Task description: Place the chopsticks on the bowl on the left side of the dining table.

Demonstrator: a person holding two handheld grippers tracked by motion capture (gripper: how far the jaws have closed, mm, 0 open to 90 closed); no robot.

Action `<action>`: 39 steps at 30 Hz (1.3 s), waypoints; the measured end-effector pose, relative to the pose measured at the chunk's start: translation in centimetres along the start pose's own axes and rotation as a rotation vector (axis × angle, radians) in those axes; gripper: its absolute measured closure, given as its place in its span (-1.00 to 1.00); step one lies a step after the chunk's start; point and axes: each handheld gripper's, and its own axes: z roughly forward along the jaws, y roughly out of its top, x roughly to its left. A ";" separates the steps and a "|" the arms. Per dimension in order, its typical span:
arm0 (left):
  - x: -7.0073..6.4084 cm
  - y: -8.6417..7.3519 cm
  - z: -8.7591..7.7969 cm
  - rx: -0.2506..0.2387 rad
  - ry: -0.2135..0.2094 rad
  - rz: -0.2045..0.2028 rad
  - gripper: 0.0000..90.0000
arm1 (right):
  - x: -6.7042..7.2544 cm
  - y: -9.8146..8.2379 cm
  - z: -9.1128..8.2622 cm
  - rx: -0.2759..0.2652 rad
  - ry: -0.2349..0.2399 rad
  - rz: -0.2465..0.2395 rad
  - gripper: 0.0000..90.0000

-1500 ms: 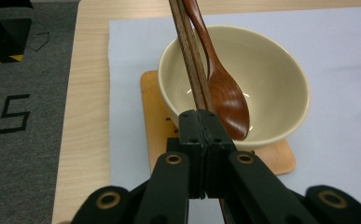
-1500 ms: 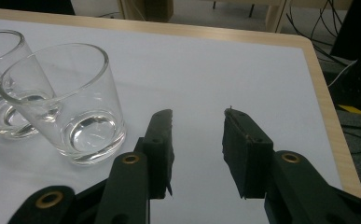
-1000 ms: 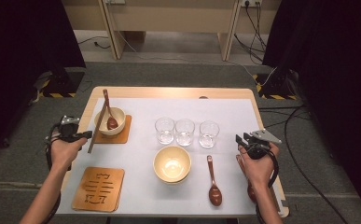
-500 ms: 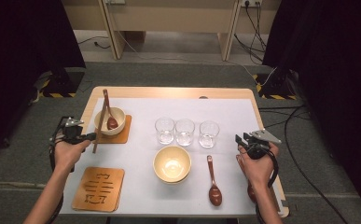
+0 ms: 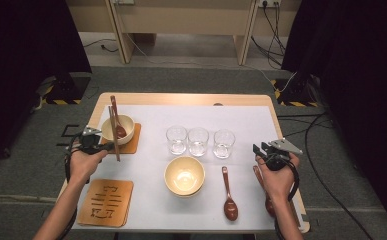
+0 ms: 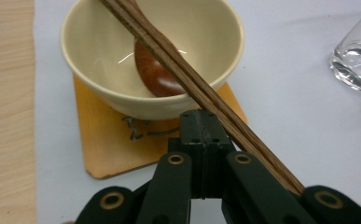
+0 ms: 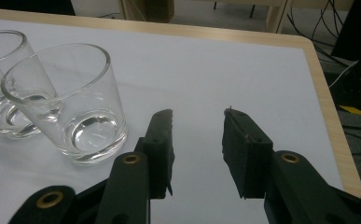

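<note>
My left gripper (image 5: 107, 146) (image 6: 201, 126) is shut, its jaws pressed together just short of a cream bowl (image 5: 126, 122) (image 6: 89, 79) on a wooden coaster (image 5: 133, 142) (image 6: 108, 149). A pair of wooden chopsticks (image 5: 114, 130) (image 6: 178, 60) lies over the bowl's rim and runs along the right side of those jaws, not between the pads. A brown spoon (image 5: 120, 131) (image 6: 157, 77) rests inside the bowl. My right gripper (image 5: 257, 150) (image 7: 197, 135) is open and empty, low over the white mat, right of the nearest glass (image 5: 223, 143) (image 7: 71, 102).
Two more glasses (image 5: 176, 140) (image 5: 198, 141) stand in a row mid-table. In front of them sit a second cream bowl (image 5: 184, 175) and a brown spoon (image 5: 228, 197). Another spoon (image 5: 268, 202) lies beside the right hand. A patterned coaster (image 5: 105, 202) lies front left.
My left gripper has moved right, closer to the bowl, and the near end of the chopsticks has swung right with it. The right hand has stayed where it was.
</note>
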 end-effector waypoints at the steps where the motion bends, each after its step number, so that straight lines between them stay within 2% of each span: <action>1: -0.2 0.1 0.1 0.000 -0.003 0.006 0.98 | 0.0 0.1 -0.1 0.000 -0.003 0.002 0.41; 5: -1.3 0.6 0.5 0.004 -0.014 0.022 0.98 | 0.0 0.1 -0.1 -0.002 -0.003 0.002 0.41; 14: -2.7 1.7 1.6 0.008 -0.028 0.041 0.98 | -0.1 0.1 -0.1 -0.002 -0.002 0.003 0.41; 39: -5.6 4.8 4.9 0.011 -0.030 0.057 0.98 | -0.1 0.0 -0.1 -0.003 0.003 0.001 0.41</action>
